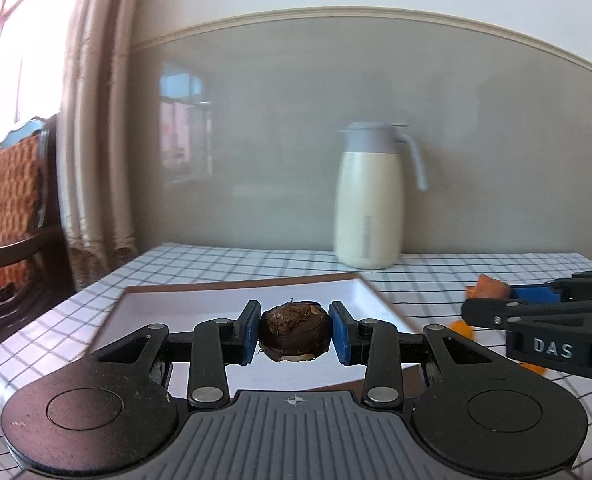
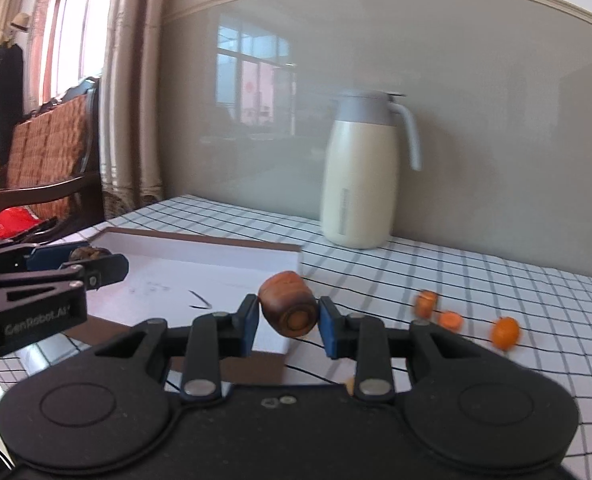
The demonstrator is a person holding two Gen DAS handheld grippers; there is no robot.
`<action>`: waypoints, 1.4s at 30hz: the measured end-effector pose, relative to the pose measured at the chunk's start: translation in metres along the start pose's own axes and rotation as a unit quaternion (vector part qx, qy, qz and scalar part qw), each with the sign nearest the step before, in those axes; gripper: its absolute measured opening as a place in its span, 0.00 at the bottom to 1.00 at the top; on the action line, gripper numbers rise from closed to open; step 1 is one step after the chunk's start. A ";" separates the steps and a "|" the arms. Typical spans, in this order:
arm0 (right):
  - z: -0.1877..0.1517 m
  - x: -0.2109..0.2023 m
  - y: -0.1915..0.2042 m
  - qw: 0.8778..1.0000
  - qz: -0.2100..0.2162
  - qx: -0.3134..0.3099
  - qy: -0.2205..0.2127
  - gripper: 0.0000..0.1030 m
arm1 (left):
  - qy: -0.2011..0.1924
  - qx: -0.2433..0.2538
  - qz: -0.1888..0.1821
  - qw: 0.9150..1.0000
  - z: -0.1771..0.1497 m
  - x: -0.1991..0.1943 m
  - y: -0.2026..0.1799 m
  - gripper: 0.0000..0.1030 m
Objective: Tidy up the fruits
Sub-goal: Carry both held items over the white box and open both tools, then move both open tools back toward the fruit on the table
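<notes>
The left gripper [image 1: 294,333] clamps a dark round fruit [image 1: 294,330] between its 2 blue pads, above the white tray [image 1: 200,304]. The right gripper [image 2: 288,325] clamps an orange-brown chunk [image 2: 290,309] over the tray's near right corner.

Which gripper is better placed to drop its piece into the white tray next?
Left. The left gripper holds the dark chestnut-like piece over the tray; the right gripper holds the carrot chunk at its corner.

Glossy grey wall panel [image 2: 475,100] mirrors a window; curtain [image 2: 130,92], wooden chair [image 2: 52,152], daylight at left
</notes>
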State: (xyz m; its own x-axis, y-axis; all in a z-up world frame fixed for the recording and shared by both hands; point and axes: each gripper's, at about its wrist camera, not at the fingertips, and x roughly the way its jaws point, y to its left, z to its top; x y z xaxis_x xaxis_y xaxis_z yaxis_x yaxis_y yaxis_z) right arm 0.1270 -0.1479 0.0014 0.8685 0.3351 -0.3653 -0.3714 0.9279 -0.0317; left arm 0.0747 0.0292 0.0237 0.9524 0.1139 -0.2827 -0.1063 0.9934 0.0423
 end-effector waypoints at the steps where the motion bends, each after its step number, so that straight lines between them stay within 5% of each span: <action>1: 0.002 0.003 0.005 1.000 0.004 -0.003 0.000 0.23 | 0.001 -0.002 0.006 1.000 0.000 0.002 0.006 0.36; 14: 0.014 0.059 0.036 0.999 0.038 -0.009 0.015 0.24 | 0.056 -0.034 0.092 0.994 -0.014 0.044 0.085 0.37; 15: 0.013 0.060 0.036 0.999 0.034 -0.006 0.009 0.37 | 0.066 -0.036 0.103 0.992 -0.016 0.049 0.089 0.37; 16: 0.012 0.061 0.035 1.000 0.017 -0.004 -0.001 0.79 | 0.070 -0.040 0.118 0.990 -0.018 0.050 0.092 0.41; 17: 0.011 0.058 0.035 1.000 -0.007 0.000 -0.023 0.95 | 0.063 -0.049 0.130 0.988 -0.019 0.048 0.095 0.67; 18: 0.010 0.056 0.033 0.999 -0.008 0.006 -0.041 0.94 | 0.048 -0.057 0.136 0.988 -0.019 0.042 0.095 0.97; 19: 0.010 0.058 0.031 0.999 -0.002 0.011 -0.036 0.94 | 0.026 -0.062 0.138 0.988 -0.018 0.035 0.096 1.00; 21: 0.009 0.061 0.030 0.999 -0.008 0.015 -0.028 0.94 | -0.002 -0.057 0.138 0.989 -0.016 0.023 0.093 1.00; 42: 0.006 0.051 0.023 1.000 -0.012 0.006 -0.018 0.94 | 0.005 -0.045 0.131 0.990 -0.015 0.021 0.085 1.00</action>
State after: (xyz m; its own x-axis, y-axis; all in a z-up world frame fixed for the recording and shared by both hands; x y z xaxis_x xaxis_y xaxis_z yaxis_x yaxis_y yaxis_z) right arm 0.1644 -0.1081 -0.0121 0.8883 0.3181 -0.3312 -0.3463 0.9377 -0.0284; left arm 0.0814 0.1166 0.0068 0.8857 0.3683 -0.2826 -0.3753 0.9264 0.0310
